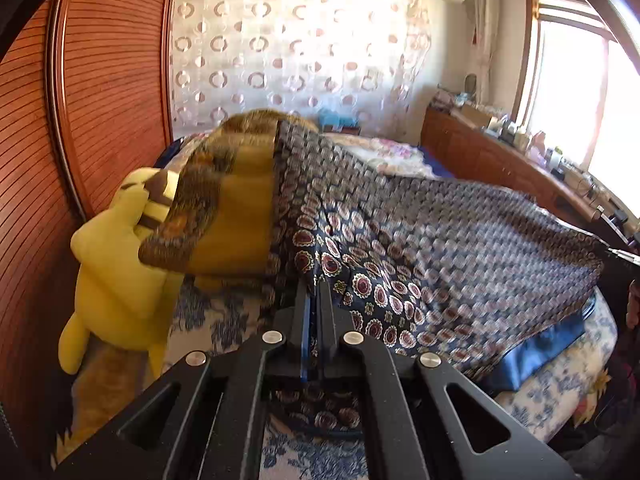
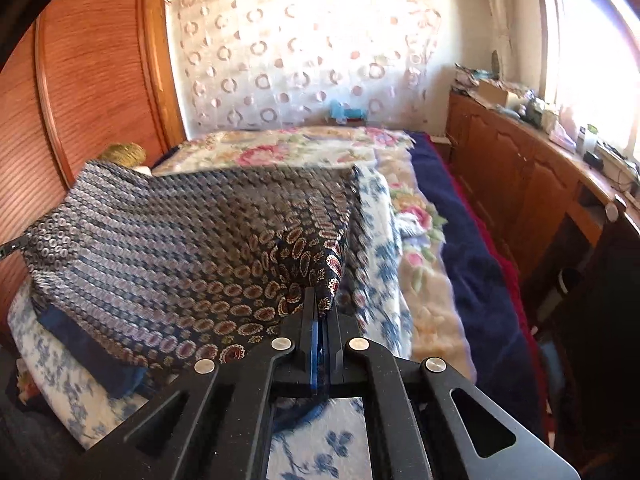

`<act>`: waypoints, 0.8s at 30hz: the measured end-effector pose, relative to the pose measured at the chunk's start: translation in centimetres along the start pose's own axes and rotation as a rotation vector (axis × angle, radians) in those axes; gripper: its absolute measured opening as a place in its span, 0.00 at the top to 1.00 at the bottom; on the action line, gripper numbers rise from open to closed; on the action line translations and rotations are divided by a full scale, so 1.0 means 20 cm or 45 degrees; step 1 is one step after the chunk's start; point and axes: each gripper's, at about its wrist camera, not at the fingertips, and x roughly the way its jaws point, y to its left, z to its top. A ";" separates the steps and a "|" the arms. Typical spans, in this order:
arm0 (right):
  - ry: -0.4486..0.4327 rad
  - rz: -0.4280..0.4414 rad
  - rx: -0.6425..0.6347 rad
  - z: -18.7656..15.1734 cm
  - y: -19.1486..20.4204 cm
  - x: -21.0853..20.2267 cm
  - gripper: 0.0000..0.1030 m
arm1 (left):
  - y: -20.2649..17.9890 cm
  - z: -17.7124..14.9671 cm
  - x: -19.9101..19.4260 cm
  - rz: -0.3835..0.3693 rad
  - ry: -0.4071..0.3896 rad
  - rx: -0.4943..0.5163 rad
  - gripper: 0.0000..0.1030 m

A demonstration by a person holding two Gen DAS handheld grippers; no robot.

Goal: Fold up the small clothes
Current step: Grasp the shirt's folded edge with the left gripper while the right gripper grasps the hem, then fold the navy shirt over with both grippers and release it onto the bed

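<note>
A wide bed fills most of the room, spread with a white sheet printed with blue flowers (image 2: pixel 384 216); beyond it lies a cream blanket with pink roses (image 2: pixel 280 152), and a dark blue blanket (image 2: pixel 472 248) runs along the side nearest the cabinets. On the sheet, at the near edge, lies a dark navy garment patterned with small red and cream medallions (image 1: pixel 420 240), a plain blue band showing at its lower edge. Both near corners are lifted off the bed. The left gripper (image 1: pixel 314 296), black with blue pads, is clenched on one corner of the cloth, and the right gripper (image 2: pixel 320 300) is clamped tight on the opposite corner, so the fabric stretches between them; much of the print is smeared by blur.

To the left stands a reddish-brown wooden wardrobe with ribbed doors (image 1: pixel 112 80). A yellow plush toy (image 1: pixel 116 264) leans beside it at the bed's edge, just next to a mustard-yellow cushion with a brown patterned border (image 1: pixel 236 208). A sheer white curtain with ring patterns (image 2: pixel 300 52) hangs behind the bed. Along the right wall runs a low wooden cabinet (image 2: pixel 520 184), its top crowded with small items, beneath a bright window (image 1: pixel 576 92).
</note>
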 end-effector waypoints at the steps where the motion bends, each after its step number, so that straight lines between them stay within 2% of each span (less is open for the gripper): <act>1: 0.008 -0.008 0.005 -0.01 -0.01 0.02 0.99 | 0.00 -0.01 0.01 0.005 0.012 -0.003 0.97; 4: 0.015 -0.027 0.028 -0.02 -0.01 0.06 0.99 | 0.03 -0.04 0.05 0.000 0.045 -0.033 0.97; 9: -0.010 -0.048 0.012 0.03 0.09 0.07 0.94 | 0.05 -0.04 0.05 0.039 0.037 -0.015 0.70; 10: -0.019 -0.055 0.007 0.02 0.11 0.06 0.88 | 0.05 -0.04 0.05 0.041 0.035 -0.014 0.64; 11: -0.033 -0.061 0.003 0.03 0.13 0.05 0.83 | 0.05 -0.04 0.05 0.035 0.033 -0.015 0.54; 13: -0.057 -0.050 0.003 0.00 0.16 0.00 0.64 | 0.04 -0.05 0.06 0.021 0.039 -0.017 0.42; 14: -0.066 -0.039 0.002 -0.03 0.18 -0.04 0.60 | 0.04 -0.06 0.06 0.020 0.044 -0.016 0.30; 15: -0.072 -0.029 -0.001 -0.03 0.20 -0.04 0.54 | 0.04 -0.06 0.07 0.026 0.047 -0.015 0.26; 16: -0.073 -0.023 -0.007 -0.04 0.22 -0.04 0.51 | 0.04 -0.06 0.07 0.027 0.052 -0.016 0.26; 24: -0.036 0.071 -0.064 -0.10 0.42 0.02 0.46 | 0.04 -0.10 0.11 0.057 0.086 -0.011 0.26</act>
